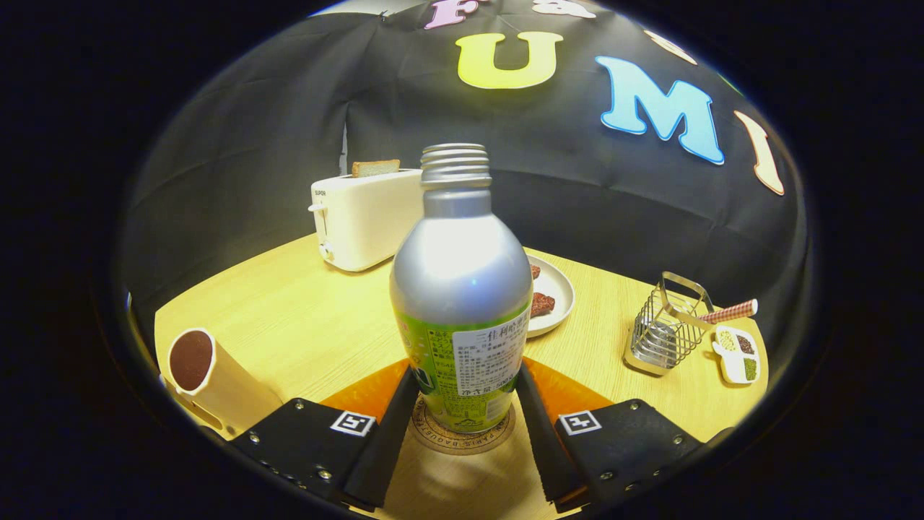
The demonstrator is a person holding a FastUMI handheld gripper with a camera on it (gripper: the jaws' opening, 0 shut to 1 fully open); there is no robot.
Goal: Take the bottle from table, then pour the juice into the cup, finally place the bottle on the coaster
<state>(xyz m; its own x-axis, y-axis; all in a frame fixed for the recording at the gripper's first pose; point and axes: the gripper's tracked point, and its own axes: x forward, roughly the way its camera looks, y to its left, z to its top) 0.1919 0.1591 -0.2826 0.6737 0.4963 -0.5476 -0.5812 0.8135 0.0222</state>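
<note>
The wooden table (303, 318) fills the lower half of the frame, with the dark booth wall behind it. At frame centre stands the aluminium bottle (462, 289), upright, uncapped, its threaded neck bare. Its base rests on a round cork coaster (433, 437) printed with lettering, which lies between the fingers at lower centre. An orange mat (368, 393) shows under the coaster on both sides.

The gripper (465, 415) flanks the bottle's lower body. Both fingers lie against the label band; whether they press firmly or have begun to let go cannot be told.

A white toaster (364, 220) holding a slice of bread stands in the upper left of the table. A cream cup (209, 379) sits at lower left, beside the left finger, with dark liquid visible inside. A white plate (556, 289) with brown food lies behind the bottle to the right. A wire basket (668, 328) and a small divided dish (736, 354) stand at far right.

Judged status: the cup holds liquid, so pouring appears complete. The bottle stands on the coaster, so placement appears done. Remaining: spread the fingers and back the gripper away without tipping the bottle.
</note>
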